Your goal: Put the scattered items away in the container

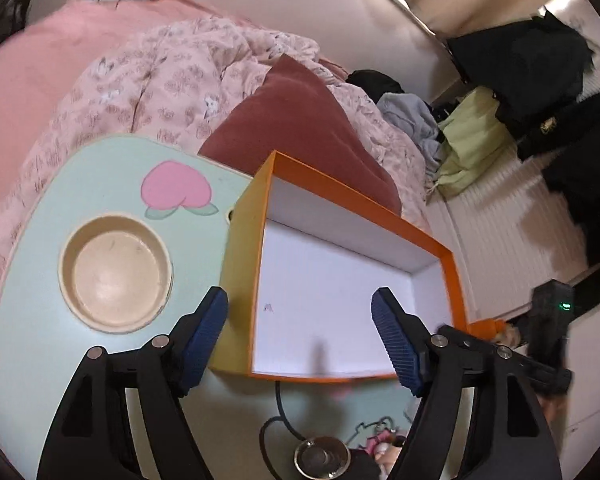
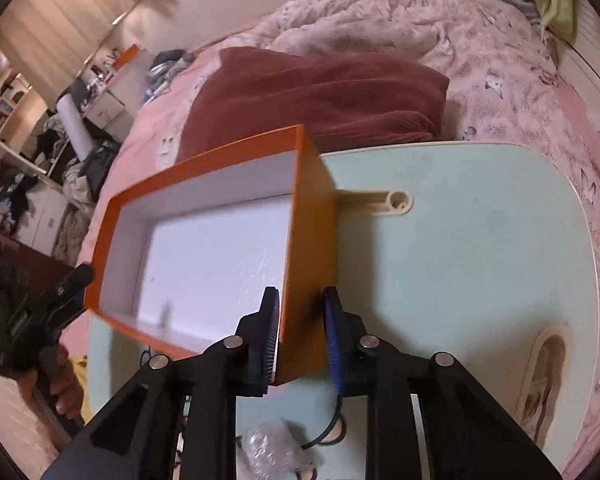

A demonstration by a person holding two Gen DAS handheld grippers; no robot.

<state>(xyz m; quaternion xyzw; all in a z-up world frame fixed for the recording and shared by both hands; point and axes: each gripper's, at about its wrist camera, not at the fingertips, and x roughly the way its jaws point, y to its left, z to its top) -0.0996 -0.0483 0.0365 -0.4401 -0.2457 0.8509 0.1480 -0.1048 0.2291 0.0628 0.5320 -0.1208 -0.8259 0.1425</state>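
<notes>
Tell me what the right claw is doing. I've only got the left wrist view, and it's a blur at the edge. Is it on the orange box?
Observer: Yes. The right claw straddles the orange box at its near corner, with one finger inside the side wall and one outside, apparently closed on it.
Operator: Is there anything loose near that claw?
Observer: A crumpled piece of clear plastic wrap lies on the table just under the claw, beside a black cable.
Operator: What's behind the box's side wall?
Observer: A cream groove in the tabletop runs out from behind that wall and ends in a round hole.
</notes>
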